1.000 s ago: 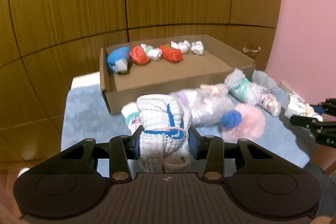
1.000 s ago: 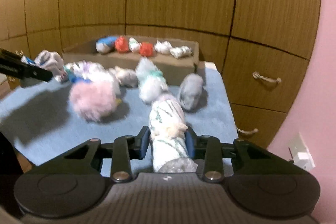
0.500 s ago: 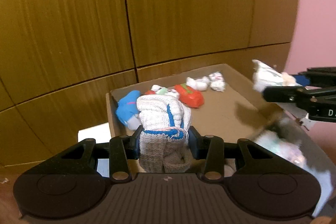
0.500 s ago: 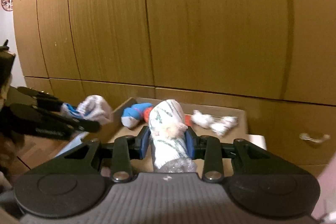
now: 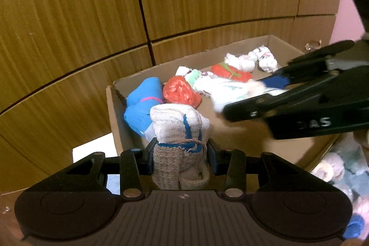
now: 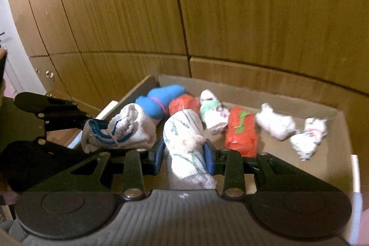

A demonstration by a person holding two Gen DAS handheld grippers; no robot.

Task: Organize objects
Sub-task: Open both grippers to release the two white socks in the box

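My left gripper (image 5: pixel 180 149) is shut on a white knitted sock roll with blue stripes (image 5: pixel 178 128) and holds it over the near left part of the cardboard box (image 5: pixel 233 137). My right gripper (image 6: pixel 183 151) is shut on a white sock roll with green stripes (image 6: pixel 183 130), also over the box (image 6: pixel 322 167). In the right wrist view the left gripper (image 6: pixel 92 130) with its blue-striped roll (image 6: pixel 120 130) sits just left of mine. In the left wrist view the right gripper (image 5: pixel 251 93) reaches in from the right with its roll (image 5: pixel 228 89).
Along the box's far wall lie a blue roll (image 6: pixel 161 100), a red roll (image 6: pixel 183 104), a green-white roll (image 6: pixel 211 110), a red-green roll (image 6: pixel 241 133) and two white rolls (image 6: pixel 274 122). Wooden cabinet doors (image 6: pixel 207 15) stand behind. Loose rolls (image 5: pixel 341 165) lie on the blue cloth at right.
Both grippers moved forward and down over the box with their sock rolls still held. The right gripper now sits close beside the left one.
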